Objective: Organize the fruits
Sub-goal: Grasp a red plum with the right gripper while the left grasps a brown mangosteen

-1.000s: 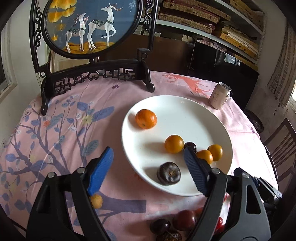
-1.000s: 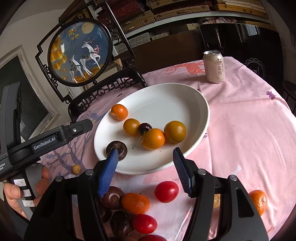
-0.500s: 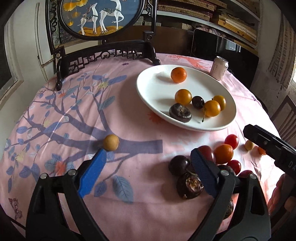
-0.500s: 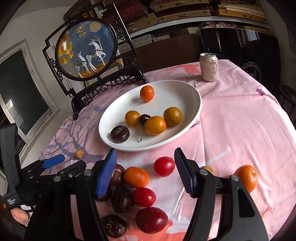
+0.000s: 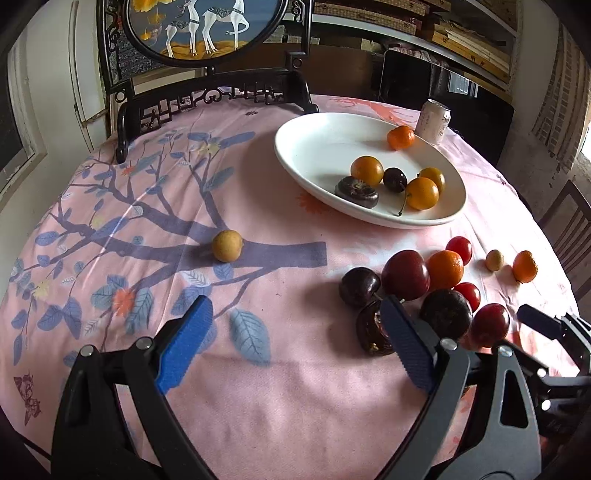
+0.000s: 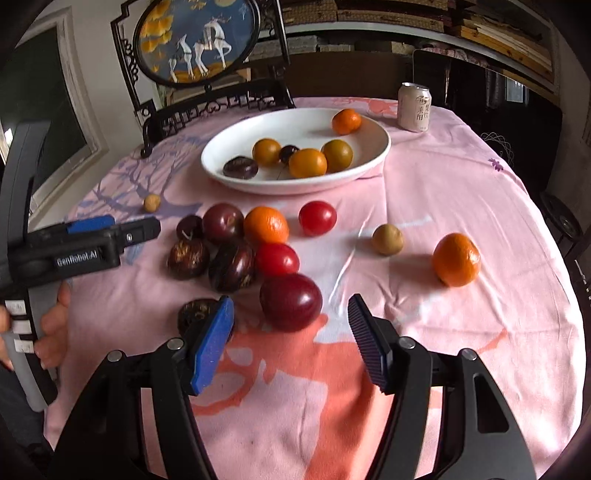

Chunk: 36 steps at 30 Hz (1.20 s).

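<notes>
The cloth (image 5: 288,387) on the counter is pale pink, printed with slate-blue branches and leaves, small orange flowers and a coral deer figure. The plate (image 6: 369,162) is plain white and carries yellow-orange, orange and dark purple fruits. Loose fruits beside it are red, deep maroon, orange and tan. The can (image 6: 414,107) is pale pink. The round screen (image 5: 201,26) shows white deer on blue inside a black carved frame.

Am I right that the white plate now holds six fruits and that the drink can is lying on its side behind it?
Not quite: the drink can stands upright behind the white plate, as the right wrist view shows. The plate does hold six fruits.
</notes>
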Each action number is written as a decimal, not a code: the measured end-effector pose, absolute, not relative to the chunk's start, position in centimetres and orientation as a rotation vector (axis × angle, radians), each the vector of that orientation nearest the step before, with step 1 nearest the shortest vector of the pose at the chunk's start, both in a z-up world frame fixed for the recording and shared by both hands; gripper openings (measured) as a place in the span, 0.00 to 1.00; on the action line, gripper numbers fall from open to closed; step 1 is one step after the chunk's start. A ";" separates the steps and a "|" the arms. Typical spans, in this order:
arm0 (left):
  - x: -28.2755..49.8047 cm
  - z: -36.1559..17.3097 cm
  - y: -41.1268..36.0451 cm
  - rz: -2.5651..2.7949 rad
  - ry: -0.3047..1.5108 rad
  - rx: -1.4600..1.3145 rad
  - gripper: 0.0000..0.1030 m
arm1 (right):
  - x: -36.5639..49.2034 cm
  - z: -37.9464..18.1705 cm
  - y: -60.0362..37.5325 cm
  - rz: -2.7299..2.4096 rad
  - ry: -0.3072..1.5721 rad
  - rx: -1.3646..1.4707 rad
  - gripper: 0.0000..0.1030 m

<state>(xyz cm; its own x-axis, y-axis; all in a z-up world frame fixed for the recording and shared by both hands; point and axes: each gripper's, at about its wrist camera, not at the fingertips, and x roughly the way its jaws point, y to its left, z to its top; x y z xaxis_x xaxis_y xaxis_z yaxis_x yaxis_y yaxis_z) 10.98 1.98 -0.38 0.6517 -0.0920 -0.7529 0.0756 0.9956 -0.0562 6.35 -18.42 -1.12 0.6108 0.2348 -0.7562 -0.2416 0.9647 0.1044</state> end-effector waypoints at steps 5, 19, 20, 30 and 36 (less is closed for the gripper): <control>10.9 -0.7 1.7 -0.113 0.870 -0.012 0.91 | 7.2 -2.2 -17.9 0.250 0.914 -0.050 0.62; 9.3 -0.4 -0.4 -0.207 0.850 0.046 0.91 | 7.9 -2.7 -19.1 0.305 0.917 0.073 0.37; 9.1 -0.4 -0.7 -0.220 0.851 0.054 0.91 | 7.9 -2.7 -19.5 0.303 0.910 0.095 0.37; 7.3 -1.7 -4.4 -0.383 0.889 0.176 0.91 | 7.7 -2.5 -21.2 0.336 0.888 0.184 0.37; 7.0 -2.5 -5.9 -0.430 0.895 0.205 0.88 | 7.4 -2.2 -21.1 0.341 0.874 0.168 0.37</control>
<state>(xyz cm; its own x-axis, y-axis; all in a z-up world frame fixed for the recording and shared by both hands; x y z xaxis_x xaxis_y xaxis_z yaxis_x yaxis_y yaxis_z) 7.04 -5.94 -2.51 0.5477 -0.2762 -0.7898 0.4442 0.8959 -0.0053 7.38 -21.05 -2.18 0.5926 0.3596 -0.7208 -0.2236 0.9331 0.2817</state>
